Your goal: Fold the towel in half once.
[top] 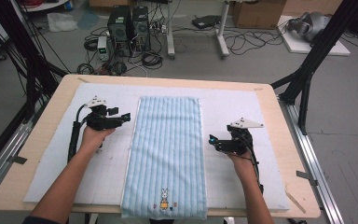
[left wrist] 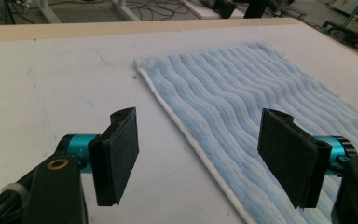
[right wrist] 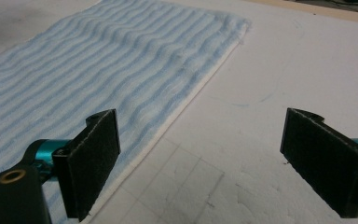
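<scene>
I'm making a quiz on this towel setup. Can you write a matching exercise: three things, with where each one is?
Things:
1. left gripper
2. right gripper
3. rabbit picture

Places:
A. on the blue towel at its near end
B. beside the towel's left edge, jaws open
C. beside the towel's right edge, jaws open

Pairs: 1-B, 2-C, 3-A

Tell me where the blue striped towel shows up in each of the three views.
High view: blue striped towel lies lengthwise down the table's middle, between both grippers.
Left gripper view: it runs from upper centre to lower right.
Right gripper view: it covers the upper left.
Shared landmark: the towel's white edge on the white mat.
</scene>
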Available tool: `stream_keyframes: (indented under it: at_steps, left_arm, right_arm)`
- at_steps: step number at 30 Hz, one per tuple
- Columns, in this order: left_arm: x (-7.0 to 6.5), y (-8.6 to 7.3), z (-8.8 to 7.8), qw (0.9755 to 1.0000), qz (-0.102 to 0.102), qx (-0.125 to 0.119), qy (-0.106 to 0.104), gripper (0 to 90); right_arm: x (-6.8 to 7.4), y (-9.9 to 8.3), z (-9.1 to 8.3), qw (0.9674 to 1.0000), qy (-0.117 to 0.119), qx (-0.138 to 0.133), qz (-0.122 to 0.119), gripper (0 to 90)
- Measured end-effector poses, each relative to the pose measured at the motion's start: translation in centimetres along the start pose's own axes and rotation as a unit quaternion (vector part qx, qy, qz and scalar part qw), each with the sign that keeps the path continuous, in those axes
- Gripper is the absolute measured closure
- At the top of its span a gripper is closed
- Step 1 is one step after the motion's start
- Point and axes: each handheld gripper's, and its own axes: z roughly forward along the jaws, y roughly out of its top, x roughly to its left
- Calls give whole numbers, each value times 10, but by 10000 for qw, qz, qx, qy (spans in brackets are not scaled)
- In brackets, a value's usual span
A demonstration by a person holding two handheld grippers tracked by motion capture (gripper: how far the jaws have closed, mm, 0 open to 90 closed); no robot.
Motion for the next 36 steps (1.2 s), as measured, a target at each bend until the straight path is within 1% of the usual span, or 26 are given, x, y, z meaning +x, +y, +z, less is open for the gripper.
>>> stream_keyframes:
  at_steps: [1, 2, 4, 6, 9, 11, 12, 14, 16, 18, 19, 20, 21, 24, 26, 27, 28, 30, 31, 33, 35, 36]
  left_arm:
    - [0, 0, 5, 9999, 4, 114, 0, 329]
    - [0, 0, 10, 9998, 12, 178, 8, 341]
    - [-2, -1, 19, 9995, -41, 307, -28, 384]
    - [-5, 0, 27, 9991, 39, 421, 1, 402]
    - [-9, 2, 38, 9979, 80, 641, -22, 427]
    - [-13, 2, 45, 9963, 241, 826, 52, 429]
    - [-15, 2, 48, 9956, 311, 878, 63, 429]
    - [-18, 0, 52, 9941, 416, 986, 154, 443]
    - [-19, -3, 55, 9932, 482, 1045, 168, 483]
    - [-20, -5, 57, 9910, 635, 1153, 238, 498]
    - [-21, -6, 58, 9900, 703, 1196, 244, 524]
    - [-22, -6, 58, 9895, 770, 1191, 287, 529]
    - [-23, -6, 58, 9892, 805, 1186, 311, 559]
    - [-26, -6, 59, 9880, 941, 1194, 263, 646]
    - [-27, -7, 59, 9879, 968, 1196, 179, 736]
    - [-27, -7, 59, 9886, 920, 1188, 124, 787]
    - [-27, -7, 59, 9898, 815, 1162, 96, 841]
    - [-24, -6, 59, 9921, 609, 1098, 24, 856]
    - [-23, -6, 59, 9938, 454, 1016, -33, 858]
    - [-21, -5, 57, 9949, 344, 947, -89, 858]
    - [-18, -3, 55, 9955, 264, 901, -138, 858]
    - [-16, -3, 54, 9956, 241, 890, -161, 858]
  right_arm:
    - [0, 0, 0, 10000, 7, 7, 9, 110]
    - [0, 0, 0, 10000, 4, 15, 7, 110]
    - [0, 0, 0, 10000, 11, 11, 13, 110]
    - [0, 0, 0, 10000, 6, 4, 29, 110]
    - [-1, 0, 0, 10000, 7, -18, 59, 110]
    - [-3, 0, -1, 10000, 0, -25, 89, 110]
    - [-3, -1, -1, 9999, -4, -15, 100, 110]
    - [-5, -1, -2, 9999, -1, -24, 123, 110]
    - [-6, -1, -2, 9999, -2, -65, 146, 110]
    - [-6, -1, -3, 9998, -2, -67, 182, 110]
    - [-6, -1, -3, 9998, 2, -70, 182, 110]
    - [-6, -1, -3, 9998, -2, -61, 181, 110]
    - [-6, -2, -3, 9998, -5, -62, 181, 110]
    - [-6, -2, -2, 9998, -5, -33, 177, 110]
    - [-6, -2, -2, 9999, -10, -18, 170, 110]
    - [-6, -2, -1, 9999, -6, -21, 163, 110]
    - [-5, -2, -1, 9998, 2, -7, 192, 110]
    - [-5, -2, 0, 9998, -7, -15, 186, 110]
    - [-4, -1, 1, 9998, -15, -20, 199, 110]
    - [-3, 1, 5, 9994, 51, 9, 330, 111]
    - [-2, 4, 11, 9995, 90, 59, 281, 111]
    - [-1, 6, 14, 9995, 103, 125, 266, 111]
